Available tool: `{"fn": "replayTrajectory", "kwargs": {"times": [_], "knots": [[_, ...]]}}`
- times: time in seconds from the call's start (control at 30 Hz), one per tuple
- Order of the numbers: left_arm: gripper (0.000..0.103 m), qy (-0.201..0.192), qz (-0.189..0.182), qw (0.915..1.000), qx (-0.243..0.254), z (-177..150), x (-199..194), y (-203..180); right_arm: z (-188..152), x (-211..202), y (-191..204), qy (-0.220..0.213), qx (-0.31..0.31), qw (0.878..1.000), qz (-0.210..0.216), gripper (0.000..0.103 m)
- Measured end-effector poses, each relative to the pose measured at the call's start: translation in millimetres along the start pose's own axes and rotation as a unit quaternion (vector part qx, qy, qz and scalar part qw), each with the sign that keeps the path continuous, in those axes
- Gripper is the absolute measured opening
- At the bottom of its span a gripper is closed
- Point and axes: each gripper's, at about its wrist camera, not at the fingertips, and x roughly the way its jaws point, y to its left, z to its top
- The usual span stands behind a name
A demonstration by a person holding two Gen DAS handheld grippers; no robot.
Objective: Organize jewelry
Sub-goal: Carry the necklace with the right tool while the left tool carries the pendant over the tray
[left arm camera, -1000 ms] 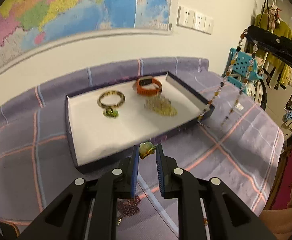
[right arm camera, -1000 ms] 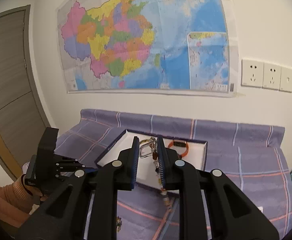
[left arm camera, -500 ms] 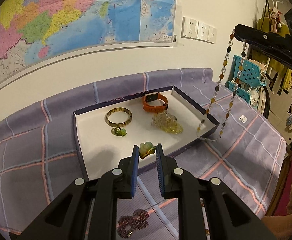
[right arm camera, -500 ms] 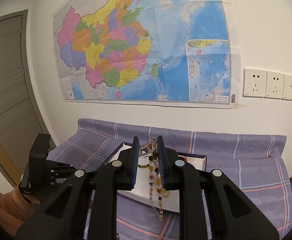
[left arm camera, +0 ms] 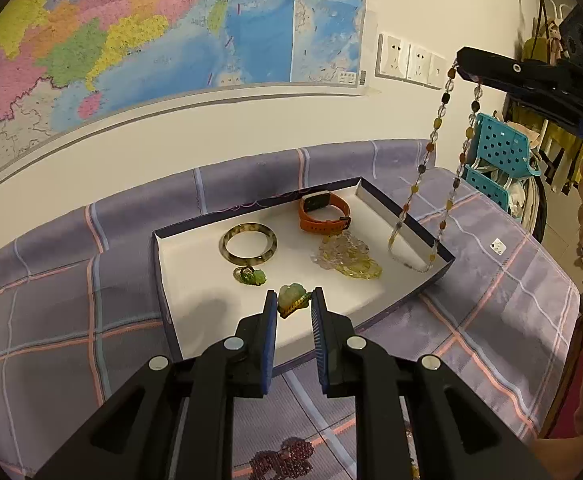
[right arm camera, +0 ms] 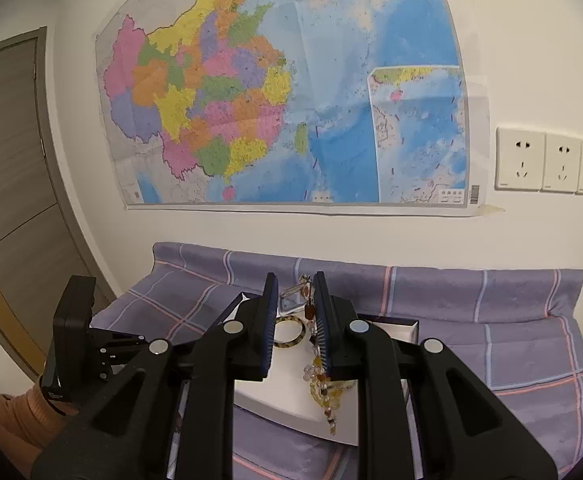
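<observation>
Left wrist view: our left tongs are clamped on a green pendant over the tray's near edge; our right tongs, at two o'clock, pinch a bead necklace dangling lengthwise into the tray's right end.

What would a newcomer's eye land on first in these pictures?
Probably the long beaded chain dangling from the right claw, its loop hanging over the white-lined box. Next, the green pendant pinched in the left claw, and the big colourful map on the wall.
</observation>
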Motion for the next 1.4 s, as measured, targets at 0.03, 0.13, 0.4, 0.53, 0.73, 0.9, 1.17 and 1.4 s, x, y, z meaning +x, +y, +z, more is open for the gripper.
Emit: {"fn": "replayTrajectory", "kwargs": {"times": [0.03, 0.13, 0.4, 0.53, 0.73, 0.9, 1.17, 1.4], "knots": [[0.015, 0.001, 0.0, 1.0, 0.0, 0.7, 0.8, 0.4, 0.1, 2.1, -0.2, 0.001, 0.001, 1.0, 0.001, 0.018], [0.015, 0.002, 0.001, 1.0, -0.002, 0.8, 3.1, 2.4, 0.7, 7.9, -1.3, 0.004, 0.003, 1.0, 0.004, 0.018], [0.015, 0.005, 0.005, 0.9999, -0.007, 4.8, 8.8, 6.8, 0.7, 19.3, -2.6, 0.01, 0.002, 1.0, 0.009, 0.018], [0.015, 0.009, 0.006, 0.9999, -0.01, 5.7, 12.6, 8.3, 0.5, 24.7, -2.6, 0.014, 0.002, 1.0, 0.011, 0.018], [0.015, 0.017, 0.009, 0.9996, -0.018, 5.0, 20.3, 12.4, -2.3, 36.3, -5.8, 0.023, 0.006, 1.0, 0.012, 0.018], [0.015, 0.022, 0.01, 0.9995, -0.023, 4.7, 24.8, 14.7, -6.2, 43.7, -8.9, 0.031, 0.011, 0.999, 0.013, 0.018], [0.015, 0.028, 0.013, 0.9992, -0.027, 5.7, 31.5, 17.2, -10.8, 54.2, -14.1, 0.04, 0.02, 0.999, 0.011, 0.018], [0.015, 0.037, 0.016, 0.9987, -0.03, 5.6, 39.8, 19.1, -15.4, 63.5, -19.7, 0.051, 0.025, 0.998, 0.008, 0.018]]}}
